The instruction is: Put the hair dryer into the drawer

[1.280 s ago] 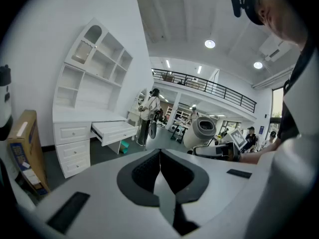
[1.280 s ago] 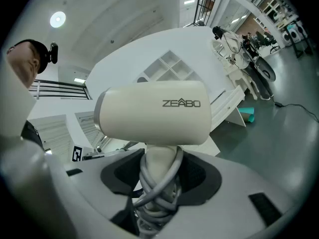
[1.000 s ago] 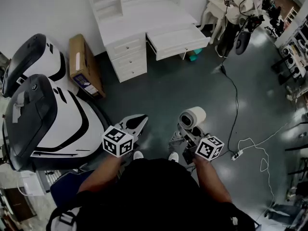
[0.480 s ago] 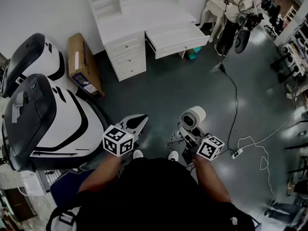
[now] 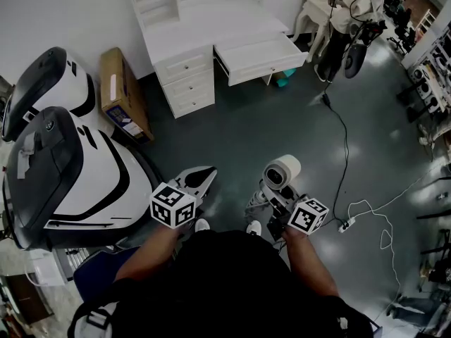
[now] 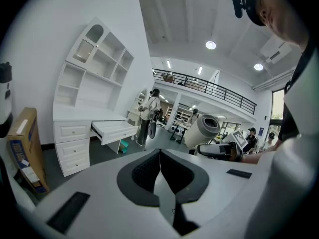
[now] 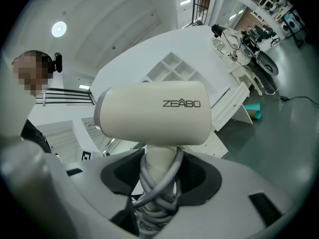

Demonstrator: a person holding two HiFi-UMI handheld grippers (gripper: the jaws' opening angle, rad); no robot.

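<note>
Well, hardly anything has shifted over the last second: the right gripper (image 5: 272, 197) is still clamped on the cord-wrapped handle of the hair dryer (image 5: 282, 170), barrel on top, held low in front of the person, so the carry looks stalled. The drawer (image 5: 258, 59) stands pulled open at the white desk (image 5: 211, 30), well apart across the floor. Both grippers point forward, roughly level; the left gripper (image 5: 203, 177) rides alongside, jaws together, empty.
</note>
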